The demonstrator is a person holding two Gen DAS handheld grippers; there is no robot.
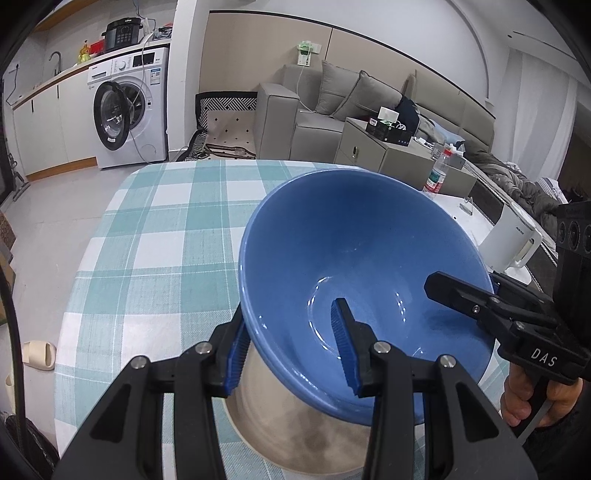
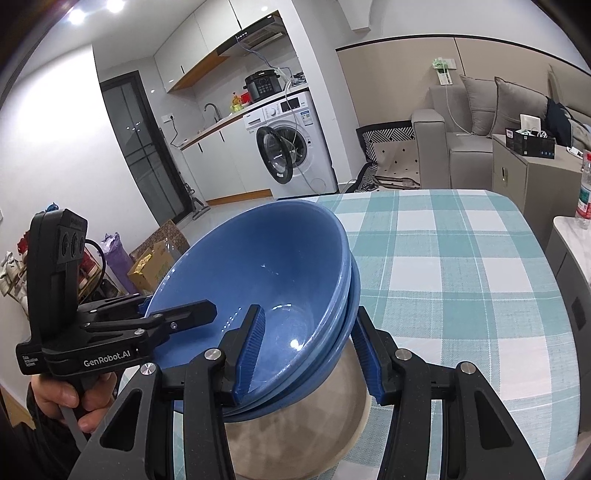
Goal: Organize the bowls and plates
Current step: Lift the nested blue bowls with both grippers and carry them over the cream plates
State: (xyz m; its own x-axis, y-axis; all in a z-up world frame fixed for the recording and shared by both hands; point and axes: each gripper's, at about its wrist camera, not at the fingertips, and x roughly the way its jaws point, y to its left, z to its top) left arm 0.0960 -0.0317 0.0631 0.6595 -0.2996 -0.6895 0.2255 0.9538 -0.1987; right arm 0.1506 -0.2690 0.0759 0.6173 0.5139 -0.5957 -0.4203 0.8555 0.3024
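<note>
Both grippers, left gripper and right gripper, clamp opposite rims of stacked blue bowls; keeping them level should prevent slipping above the desk

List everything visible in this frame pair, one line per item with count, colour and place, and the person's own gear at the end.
blue bowls: two nested, blue, tilted, held over the plate between both grippers
plate: one, beige-grey, on the table under the bowls
tablecloth: one, teal and white check, covering the table
washing machine: one, white, door open, far wall
pressure cooker: one, black, on top of the washing machine
sofa: one, grey, with cushions, behind the table
kettle: one, white, side table at right
water bottle: one, clear with red label, side table
left gripper: black with blue pads, straddling the bowls' rim
right gripper: black with blue pads, straddling the opposite rim
</note>
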